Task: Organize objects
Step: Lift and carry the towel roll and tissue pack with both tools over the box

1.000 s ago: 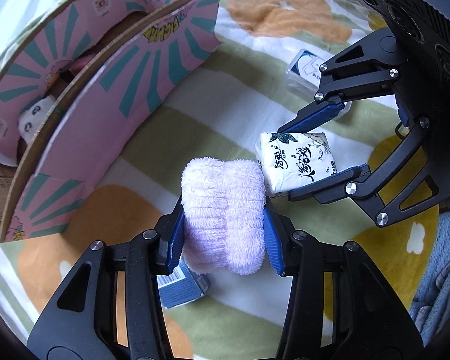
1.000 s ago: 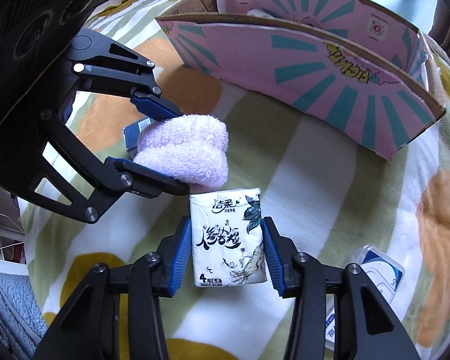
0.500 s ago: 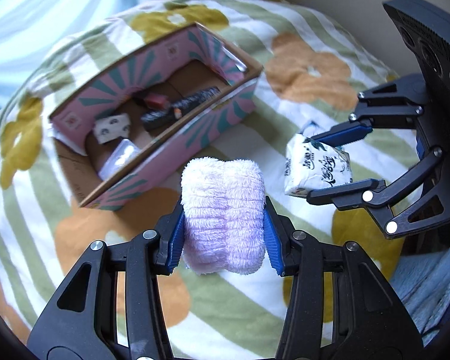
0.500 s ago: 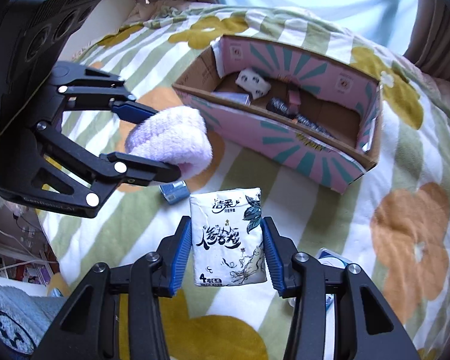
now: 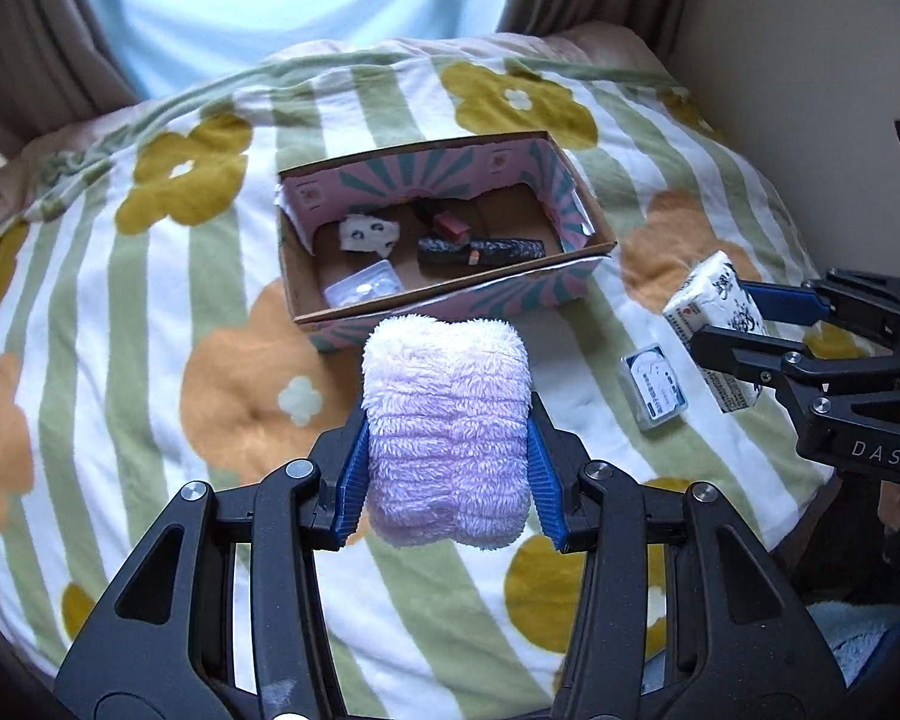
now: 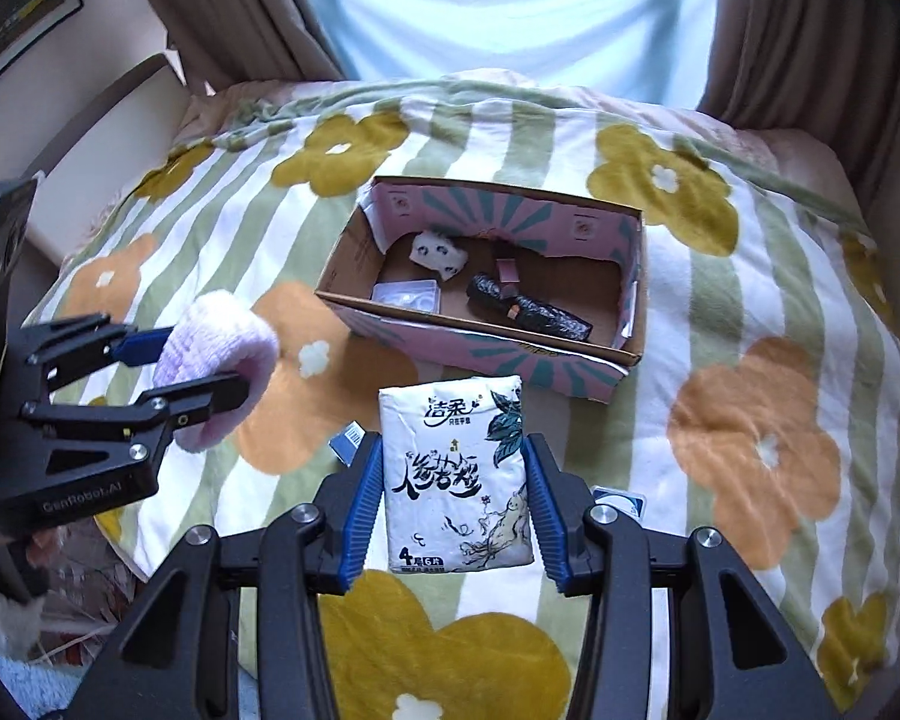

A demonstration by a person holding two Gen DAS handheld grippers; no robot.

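The left gripper [image 5: 447, 468] was clamped on a fluffy lilac-and-white towel roll [image 5: 447, 432], ribbed and plush, held in the air above the flowered blanket [image 5: 150, 312]. The right gripper [image 6: 456, 507] was closed on a white tissue pack [image 6: 457, 480] printed with black calligraphy and dark leaves, also lifted clear of the blanket. An open pink-and-teal cardboard box [image 6: 486, 360] sat near the blanket's middle, holding a black folded umbrella [image 6: 534, 312], a clear plastic case [image 6: 407, 295] and a small panda-print pack [image 6: 438, 255]. A small blue-and-white box [image 5: 654, 387] lay on the blanket nearer its right edge
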